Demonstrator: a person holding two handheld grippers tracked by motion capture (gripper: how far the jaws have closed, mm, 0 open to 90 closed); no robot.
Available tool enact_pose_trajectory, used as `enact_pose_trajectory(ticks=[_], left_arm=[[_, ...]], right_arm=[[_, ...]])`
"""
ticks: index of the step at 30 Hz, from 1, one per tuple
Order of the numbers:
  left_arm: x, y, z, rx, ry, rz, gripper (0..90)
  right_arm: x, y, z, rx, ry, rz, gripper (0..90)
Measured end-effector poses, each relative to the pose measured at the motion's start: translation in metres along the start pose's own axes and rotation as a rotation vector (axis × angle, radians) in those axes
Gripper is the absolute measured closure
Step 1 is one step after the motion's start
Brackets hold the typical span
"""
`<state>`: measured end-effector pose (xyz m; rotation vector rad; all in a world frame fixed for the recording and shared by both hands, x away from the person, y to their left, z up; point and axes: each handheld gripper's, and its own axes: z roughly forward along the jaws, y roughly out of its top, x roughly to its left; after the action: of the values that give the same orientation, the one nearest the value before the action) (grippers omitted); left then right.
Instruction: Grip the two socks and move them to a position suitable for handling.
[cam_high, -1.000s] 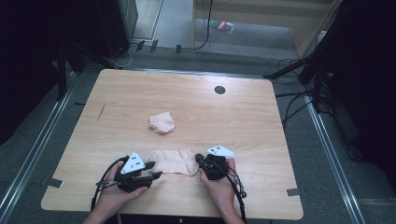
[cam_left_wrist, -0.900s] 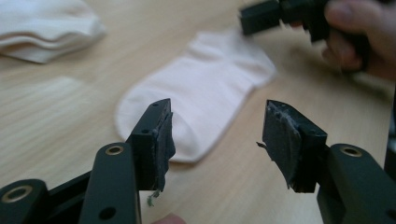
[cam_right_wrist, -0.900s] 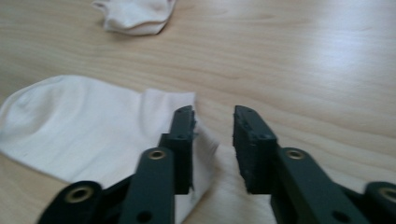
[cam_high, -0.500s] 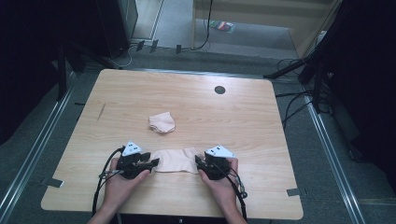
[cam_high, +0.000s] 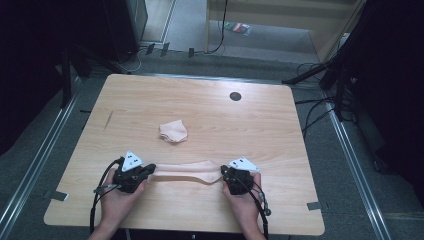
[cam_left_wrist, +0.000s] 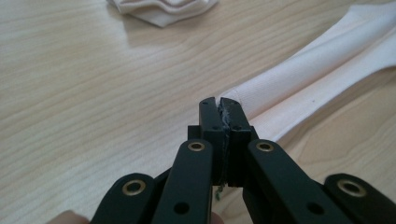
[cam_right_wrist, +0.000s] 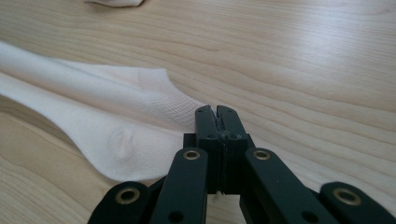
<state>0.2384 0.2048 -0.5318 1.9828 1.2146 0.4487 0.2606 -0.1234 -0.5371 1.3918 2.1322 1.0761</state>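
A pale cream sock (cam_high: 187, 170) is stretched lengthwise near the front edge of the wooden table (cam_high: 200, 100). My left gripper (cam_high: 150, 167) is shut on its left end. In the left gripper view the jaws (cam_left_wrist: 219, 102) have just been closing and pinch the sock's cuff (cam_left_wrist: 317, 74). My right gripper (cam_high: 223, 172) is shut on the other end. In the right gripper view its jaws (cam_right_wrist: 215, 111) have also just been closing, with the sock's edge (cam_right_wrist: 116, 116) between them. A second sock (cam_high: 173, 131), bunched into a small heap, lies at mid-table.
A dark round grommet (cam_high: 235, 96) sits near the table's far edge. Cables trail from both grippers over the front edge. Grey floor with metal rails and loose cables (cam_high: 320, 110) surrounds the table.
The left gripper shifted slightly left and away from me. The sock went from a loose flat patch to a narrow band pulled out between the two grippers.
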Motion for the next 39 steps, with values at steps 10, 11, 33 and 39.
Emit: enact_pose_trajectory(ticks=[10, 11, 33, 39], left_arm=[[-0.027, -0.006, 0.001, -0.037, -0.123, 0.028, 88.4], [-0.026, -0.006, 0.002, -0.037, -0.131, 0.023, 85.9], [0.056, -0.012, 0.001, -0.189, 0.007, -0.180, 1.5], [0.052, -0.012, 0.006, -0.174, 0.032, -0.156, 1.5]], right_arm=[[0.019, -0.006, 0.005, -0.008, 0.115, -0.042, 88.4], [0.020, -0.006, 0.006, -0.012, 0.134, -0.050, 87.2], [0.032, 0.065, 0.012, -0.162, 0.153, -0.099, 49.9], [0.048, 0.088, 0.036, -0.145, 0.177, -0.141, 52.6]])
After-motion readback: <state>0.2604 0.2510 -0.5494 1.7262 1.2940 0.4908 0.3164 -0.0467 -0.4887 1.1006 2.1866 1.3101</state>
